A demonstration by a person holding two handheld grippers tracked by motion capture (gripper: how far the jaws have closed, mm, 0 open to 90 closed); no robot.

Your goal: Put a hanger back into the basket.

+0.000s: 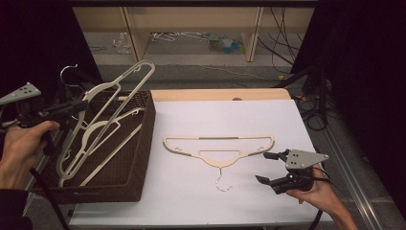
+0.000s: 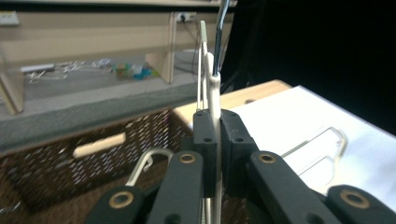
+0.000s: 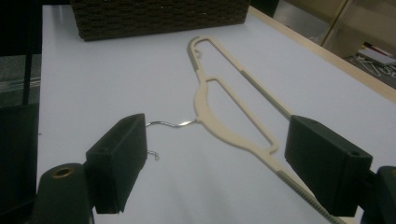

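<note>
Your right claw [image 1: 272, 168] is hovering with jaws apart beside the hanger [image 1: 219, 148] lying on the bench [image 1: 287, 120]. Your left claw [image 2: 218, 135] is pinching a second hanger [image 1: 103, 115] over the basket [image 1: 143, 143], probably lifting it out; next, carry it clear.

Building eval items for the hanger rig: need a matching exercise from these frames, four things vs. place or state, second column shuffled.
Things:
1. left gripper
2. right gripper
3. flat hanger
4. wicker basket

States:
A. open, jaws apart over the table
B. lying on the white sheet, hook toward the person
C. shut on the lifted hanger
D. at the table's left, holding more hangers

Pairs: 1-C, 2-A, 3-B, 4-D
</note>
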